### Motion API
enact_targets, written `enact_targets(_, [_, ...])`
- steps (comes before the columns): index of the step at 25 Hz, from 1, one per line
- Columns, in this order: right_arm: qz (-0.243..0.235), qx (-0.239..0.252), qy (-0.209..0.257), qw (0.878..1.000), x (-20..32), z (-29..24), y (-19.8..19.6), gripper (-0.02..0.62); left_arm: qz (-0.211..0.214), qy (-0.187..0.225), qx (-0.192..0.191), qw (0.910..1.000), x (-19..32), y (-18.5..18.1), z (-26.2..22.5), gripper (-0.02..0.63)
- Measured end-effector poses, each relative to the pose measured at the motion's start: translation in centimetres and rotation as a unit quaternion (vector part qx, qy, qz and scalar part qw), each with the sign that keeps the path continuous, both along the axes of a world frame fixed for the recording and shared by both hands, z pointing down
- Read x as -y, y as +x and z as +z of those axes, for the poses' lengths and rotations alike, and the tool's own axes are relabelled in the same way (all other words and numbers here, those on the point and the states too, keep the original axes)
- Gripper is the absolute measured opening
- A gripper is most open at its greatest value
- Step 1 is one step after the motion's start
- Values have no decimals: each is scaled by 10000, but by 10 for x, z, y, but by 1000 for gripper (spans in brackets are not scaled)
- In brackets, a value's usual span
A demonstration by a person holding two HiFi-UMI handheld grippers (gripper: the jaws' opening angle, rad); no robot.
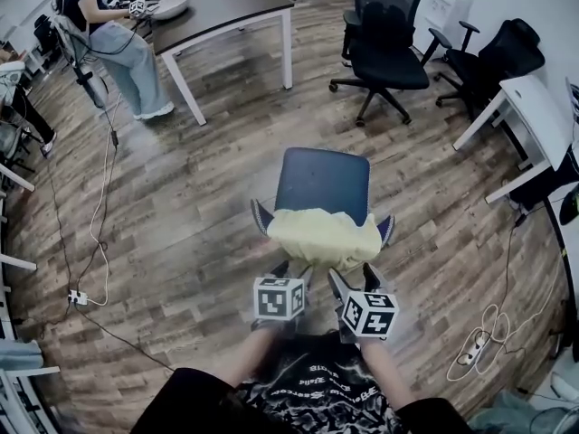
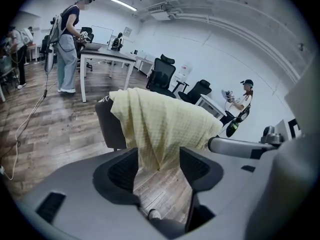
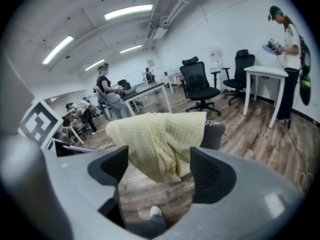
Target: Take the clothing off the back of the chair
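Observation:
A pale yellow garment (image 1: 324, 235) lies draped over the back of a dark blue chair (image 1: 323, 181) just in front of me. Both grippers hover side by side at its near side. My left gripper (image 1: 291, 272) is open, and in the left gripper view the garment (image 2: 160, 129) hangs in line with the gap of that gripper (image 2: 157, 166), its pads not pressing on the cloth. My right gripper (image 1: 353, 278) is open too. In the right gripper view the garment (image 3: 160, 141) hangs ahead of this gripper (image 3: 160, 171), and part of the chair back (image 3: 212, 134) shows to the right of the cloth.
Two black office chairs (image 1: 384, 48) stand beyond the chair, with a dark table (image 1: 226, 7) at the back left and a white desk (image 1: 534, 107) at the right. A person (image 1: 113, 39) stands by the table. Cables and a power strip (image 1: 475, 346) lie on the wooden floor.

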State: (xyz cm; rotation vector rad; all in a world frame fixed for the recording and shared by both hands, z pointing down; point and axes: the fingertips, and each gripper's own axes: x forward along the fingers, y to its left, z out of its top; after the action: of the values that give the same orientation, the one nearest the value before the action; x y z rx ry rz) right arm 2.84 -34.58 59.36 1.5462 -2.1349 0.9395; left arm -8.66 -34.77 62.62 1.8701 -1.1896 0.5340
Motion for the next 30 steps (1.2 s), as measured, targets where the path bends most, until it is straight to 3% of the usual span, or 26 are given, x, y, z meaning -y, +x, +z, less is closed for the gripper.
enact_targets(7, [165, -39, -347, 9993, 8, 27, 3, 400, 338, -284, 37, 9990, 16, 8, 23, 255])
enact_targets(11, [113, -145, -397, 9990, 12, 35, 7, 403, 536, -224, 111, 9982, 28, 15, 22, 256])
enact_targets(14, [-126, -291, -438, 9985, 15, 42, 3, 403, 624, -165, 200, 9977, 33, 19, 26, 256])
enact_targets(23, [-623, -387, -474, 9962, 36, 51, -18, 399, 1021, -193, -62, 9946, 49, 22, 34, 236])
enact_targets(25, [-696, -426, -458, 9956, 38, 52, -20, 351, 1149, -223, -167, 9930, 49, 24, 36, 230])
enact_targets(26, [-731, -464, -440, 9953, 38, 52, -21, 272, 1180, -228, -210, 9925, 48, 26, 37, 230])
enact_targets(29, [-810, -507, -379, 9947, 38, 50, -24, 228, 1219, -227, -313, 9918, 45, 31, 37, 219])
enact_targets(30, [-833, -531, -363, 9944, 37, 49, -26, 212, 1268, -246, -386, 9909, 43, 34, 36, 184])
